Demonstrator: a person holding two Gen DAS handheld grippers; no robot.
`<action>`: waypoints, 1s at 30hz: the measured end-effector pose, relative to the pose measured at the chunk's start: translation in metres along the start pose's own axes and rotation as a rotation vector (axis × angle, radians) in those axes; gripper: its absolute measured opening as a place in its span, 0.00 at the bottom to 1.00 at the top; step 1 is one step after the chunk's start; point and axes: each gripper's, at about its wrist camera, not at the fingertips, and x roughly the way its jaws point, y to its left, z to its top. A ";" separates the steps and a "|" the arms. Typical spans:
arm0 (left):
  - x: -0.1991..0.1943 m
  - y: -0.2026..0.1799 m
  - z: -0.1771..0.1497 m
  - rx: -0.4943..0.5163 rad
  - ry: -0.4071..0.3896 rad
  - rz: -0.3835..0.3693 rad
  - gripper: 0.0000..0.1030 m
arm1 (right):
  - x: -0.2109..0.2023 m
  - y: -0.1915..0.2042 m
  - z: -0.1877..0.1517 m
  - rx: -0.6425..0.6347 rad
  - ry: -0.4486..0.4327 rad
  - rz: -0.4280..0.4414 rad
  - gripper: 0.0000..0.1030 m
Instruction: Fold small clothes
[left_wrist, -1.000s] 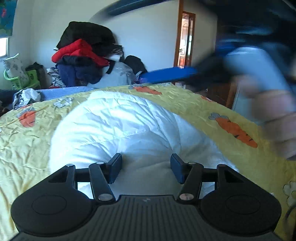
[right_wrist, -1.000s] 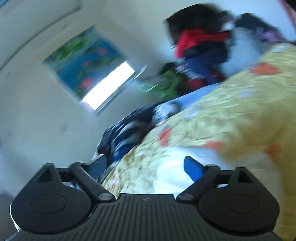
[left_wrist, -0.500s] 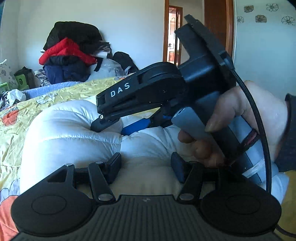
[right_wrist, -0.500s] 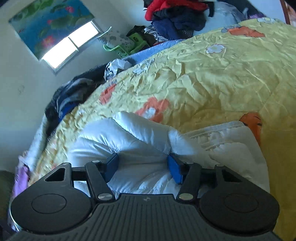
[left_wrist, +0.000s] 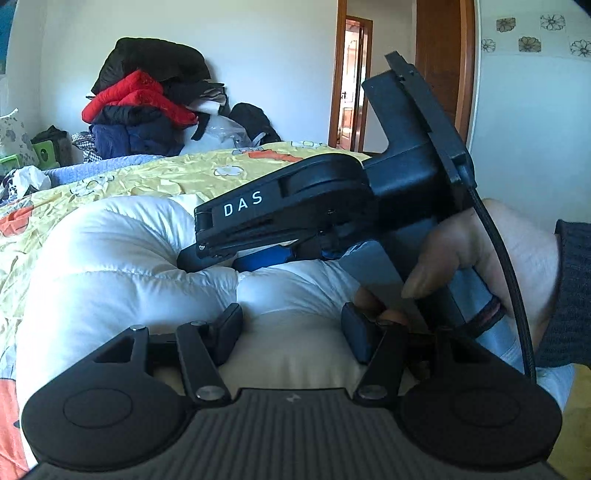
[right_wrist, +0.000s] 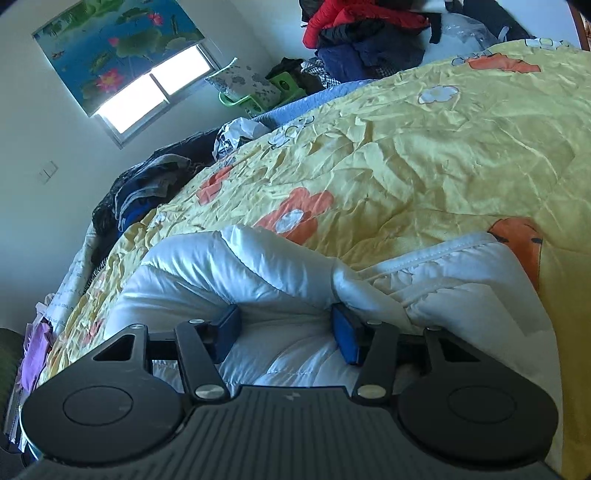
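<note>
- The left gripper (left_wrist: 291, 332) sits low over a puffy white quilted garment (left_wrist: 122, 258), its two dark fingers (left_wrist: 229, 328) half apart with a mound of the white fabric bulging up between them. Whether the pads truly press the cloth cannot be told from here.
- The right gripper (right_wrist: 288, 332) is down on the same white garment (right_wrist: 229, 273). Its jaws are closing, blue pads (right_wrist: 343, 336) on either side of a fold of padded fabric, and the cloth bunches against the right-hand pad.
- Seen from the left wrist view, the right gripper (left_wrist: 236, 258) reaches in from the right side, a black body lettered "DAS", tips pushed into the garment just beyond the left fingers.
- A hand (left_wrist: 480, 251) with a dark knitted sleeve (left_wrist: 572, 295) wraps its grey-blue handle.
- The garment lies crumpled on a bed, on a yellow quilt (right_wrist: 443, 155) printed with orange and white flowers.
- Beyond the bed's far edge, a heap of clothes (left_wrist: 144, 107), red, black and navy, rises against a white wall.
- A window (right_wrist: 147, 92) with a lotus-patterned blind glows to one side.
- An open wooden doorway (left_wrist: 351, 81) stands well behind the bed.
</note>
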 end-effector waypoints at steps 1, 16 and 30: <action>0.000 0.000 -0.001 0.002 -0.003 0.001 0.57 | 0.000 -0.001 -0.001 0.002 -0.005 0.003 0.53; -0.117 0.030 0.021 -0.075 -0.192 0.008 1.00 | -0.070 0.019 0.012 0.104 -0.098 0.061 0.87; -0.049 0.173 -0.028 -0.882 0.118 -0.178 1.00 | -0.100 -0.081 -0.012 0.348 0.073 0.029 0.87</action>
